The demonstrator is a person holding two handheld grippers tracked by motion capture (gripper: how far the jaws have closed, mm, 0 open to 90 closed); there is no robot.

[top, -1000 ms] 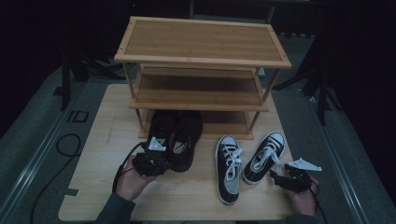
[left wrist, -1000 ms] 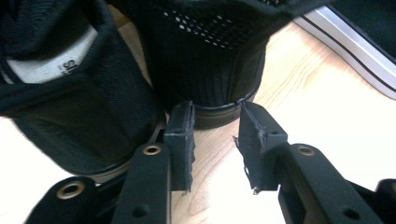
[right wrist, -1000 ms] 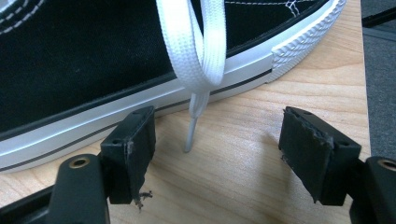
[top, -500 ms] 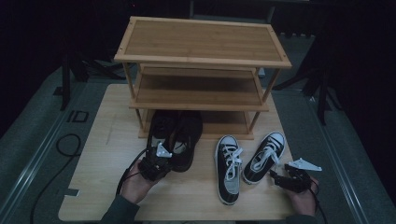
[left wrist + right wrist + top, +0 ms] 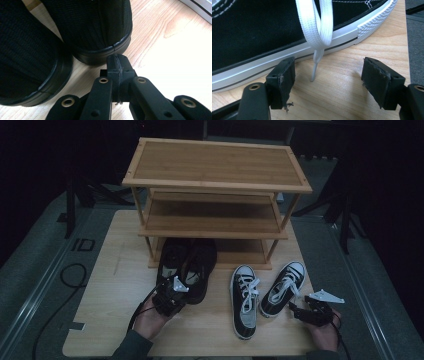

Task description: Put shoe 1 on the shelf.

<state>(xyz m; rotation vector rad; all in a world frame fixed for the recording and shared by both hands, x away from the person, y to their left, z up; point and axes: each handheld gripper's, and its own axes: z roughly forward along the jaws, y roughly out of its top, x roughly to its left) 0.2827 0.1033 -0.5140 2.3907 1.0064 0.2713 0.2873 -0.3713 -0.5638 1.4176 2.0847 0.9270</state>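
L gripper [image 5: 117, 65], jaws just closed w/ nothing between, sat at heel of black shoes [image 5: 187, 265] before bamboo rack [image 5: 215, 195]; R gripper [image 5: 328, 80] gaped wide beside sneaker [image 5: 262, 32].

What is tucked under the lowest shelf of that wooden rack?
The toes of the two black shoes reach under the rack; their heels stick out toward the left tool. How far in the toes go is hidden by the shelves and shadow.

high view dim, surroundings black | your gripper views bright | table [image 5: 180, 42] right of fingers overexposed
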